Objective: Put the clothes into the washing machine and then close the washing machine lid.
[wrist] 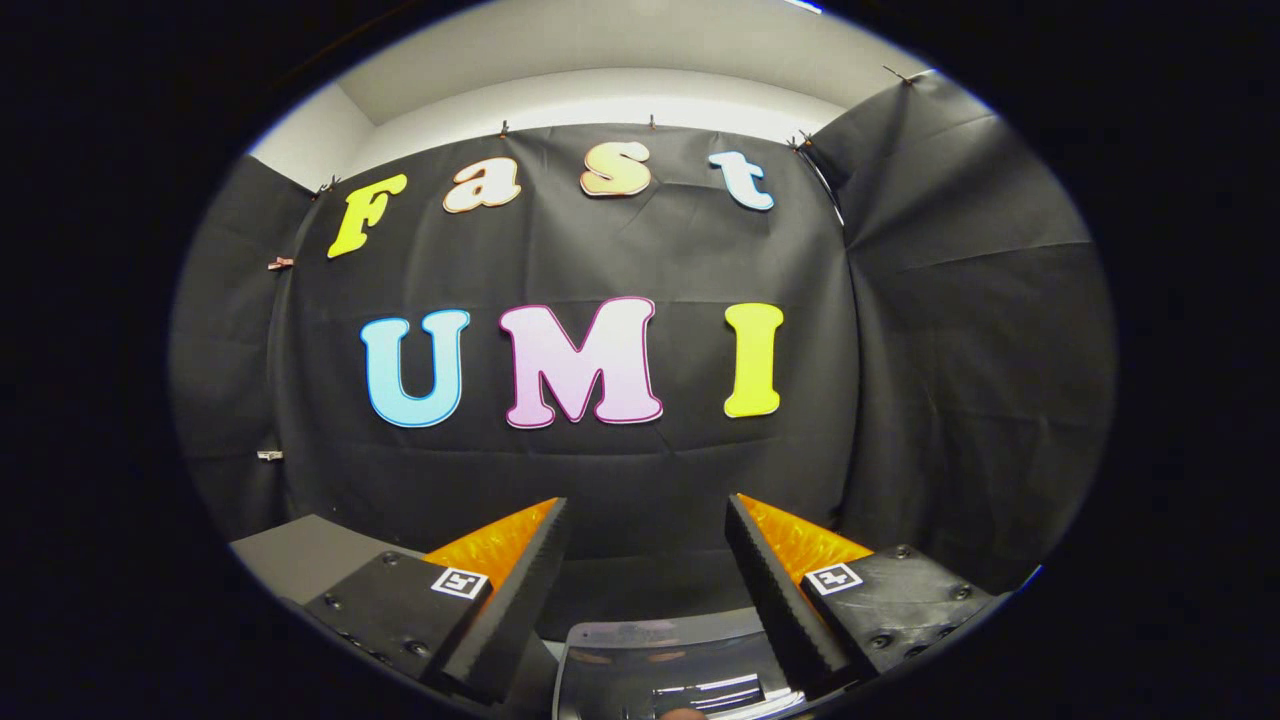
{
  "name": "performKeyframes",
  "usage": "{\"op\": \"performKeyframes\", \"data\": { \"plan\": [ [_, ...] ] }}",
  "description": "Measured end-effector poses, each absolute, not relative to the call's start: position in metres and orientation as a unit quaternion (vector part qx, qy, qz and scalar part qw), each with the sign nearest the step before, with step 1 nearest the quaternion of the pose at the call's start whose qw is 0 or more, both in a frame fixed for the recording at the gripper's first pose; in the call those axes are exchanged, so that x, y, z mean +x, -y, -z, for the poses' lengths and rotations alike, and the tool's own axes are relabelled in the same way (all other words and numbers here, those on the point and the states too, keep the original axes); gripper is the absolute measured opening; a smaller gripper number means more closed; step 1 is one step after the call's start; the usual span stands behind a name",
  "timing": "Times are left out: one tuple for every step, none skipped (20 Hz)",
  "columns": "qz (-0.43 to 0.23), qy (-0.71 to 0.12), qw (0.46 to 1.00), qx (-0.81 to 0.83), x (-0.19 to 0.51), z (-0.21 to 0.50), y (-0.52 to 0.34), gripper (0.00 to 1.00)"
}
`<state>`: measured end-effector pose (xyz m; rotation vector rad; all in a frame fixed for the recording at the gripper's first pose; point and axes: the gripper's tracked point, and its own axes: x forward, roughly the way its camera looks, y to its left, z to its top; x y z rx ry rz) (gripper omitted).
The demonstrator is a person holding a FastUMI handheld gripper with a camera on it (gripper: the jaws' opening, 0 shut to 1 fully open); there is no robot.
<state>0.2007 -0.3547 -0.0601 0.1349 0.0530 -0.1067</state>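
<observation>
My gripper (648,503) is held up high and level, facing the black cloth wall. Its two black fingers with orange backs stand wide apart, and nothing is between them. Low down between the finger bases I see a smoky, see-through plastic panel (660,655) with bright reflections on it. It looks like the lid of the washing machine, and its rounded upper edge points towards the wall. I cannot tell whether it stands raised or lies flat.
A flat grey surface (300,555) with a corner lies beyond the left finger, close to the cloth wall. Black cloth hangs straight ahead and on both sides of the booth. A white ceiling strip (600,90) runs above it.
</observation>
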Motion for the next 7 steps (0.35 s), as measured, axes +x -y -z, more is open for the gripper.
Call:
{"op": "performKeyframes", "data": {
  "plan": [
    [0.054,-0.026,0.996,0.069,0.2005,0.0596,0.3543,0.99],
    [0.055,-0.027,0.996,0.07,0.2002,0.0599,0.3542,0.99],
    [0.055,-0.027,0.996,0.071,0.2004,0.0601,0.3541,0.99],
    [0.054,-0.027,0.996,0.072,0.2002,0.0594,0.3539,0.99],
    [0.055,-0.027,0.996,0.071,0.2009,0.06,0.3538,0.99],
    [0.055,-0.028,0.996,0.07,0.2007,0.0596,0.3546,0.99],
    [0.056,-0.029,0.996,0.068,0.2012,0.0602,0.3546,0.99]
  ]
}}
